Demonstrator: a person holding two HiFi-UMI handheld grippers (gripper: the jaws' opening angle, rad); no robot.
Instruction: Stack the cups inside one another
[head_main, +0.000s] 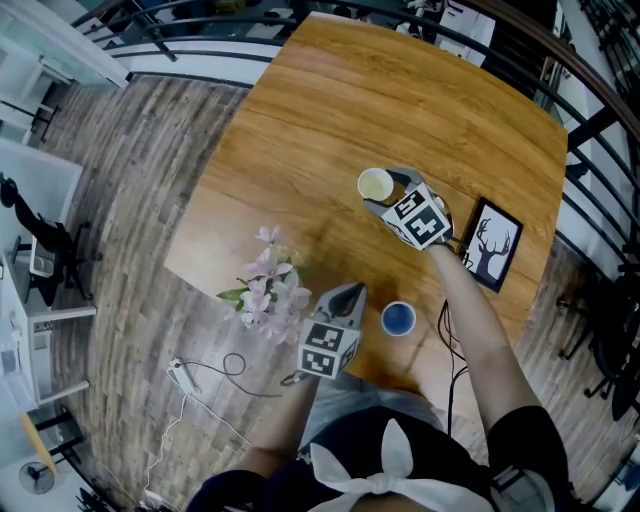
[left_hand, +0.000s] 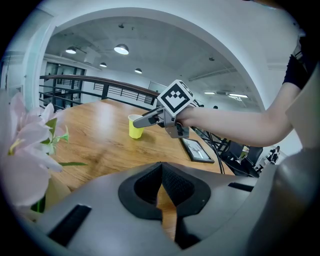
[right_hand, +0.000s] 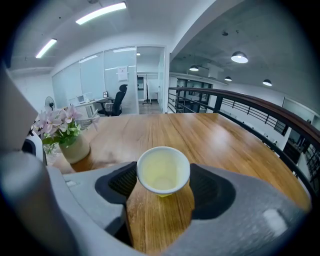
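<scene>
Clamping yellow cup (right_hand: 163, 172) between right gripper (right_hand: 163, 184) pads, well beyond blue cup (head_main: 398, 319). Beside blue cup: left gripper (left_hand: 161, 192), jaws together, empty. Could crush thin wall by oversqueezing; could topple unsteadied blue cup on tilted entry.

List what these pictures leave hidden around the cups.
- Blue cup: seen only in the head view, from above; its own rim hides the side wall.
- Yellow cup: in the right gripper view its rim hides the base.
- Picture frame: in the left gripper view, print too small to make out.
</scene>
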